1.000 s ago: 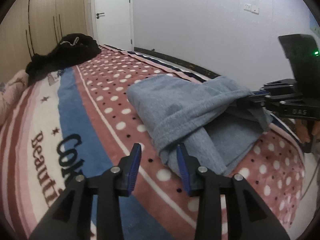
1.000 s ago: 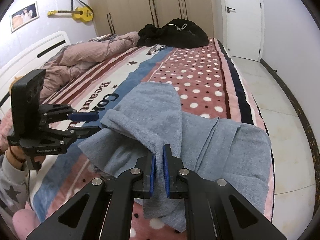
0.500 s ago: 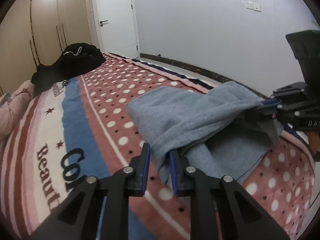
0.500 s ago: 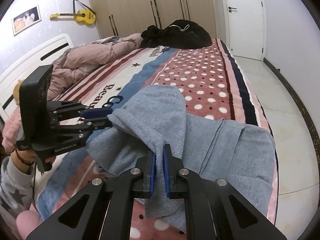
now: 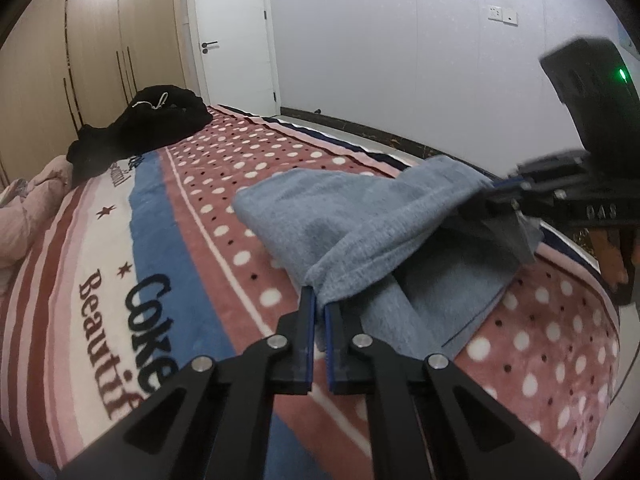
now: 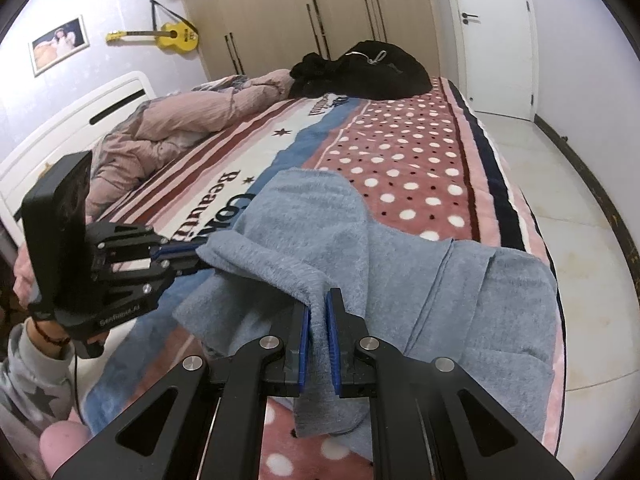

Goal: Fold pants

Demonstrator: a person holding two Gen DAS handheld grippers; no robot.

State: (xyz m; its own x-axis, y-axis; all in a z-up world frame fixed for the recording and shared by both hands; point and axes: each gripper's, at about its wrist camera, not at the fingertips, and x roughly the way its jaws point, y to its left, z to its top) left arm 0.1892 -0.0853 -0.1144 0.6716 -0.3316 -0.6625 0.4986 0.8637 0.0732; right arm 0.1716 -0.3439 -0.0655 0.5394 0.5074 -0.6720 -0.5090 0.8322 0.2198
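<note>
STEP: fold underway | left gripper (image 5: pixel 319 307) jaws have just closed on pants (image 5: pixel 360 232) near edge; right gripper (image 6: pixel 318 312) jaws clamp the same edge | NEXT: lift both evenly; carry edge to far side of bed (image 5: pixel 192 216)

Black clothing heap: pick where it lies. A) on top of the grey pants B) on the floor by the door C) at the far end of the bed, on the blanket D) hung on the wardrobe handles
C: the black clothing heap sits on the patterned blanket at the bed's far end, well apart from the grey pants and in front of the wardrobe.
</note>
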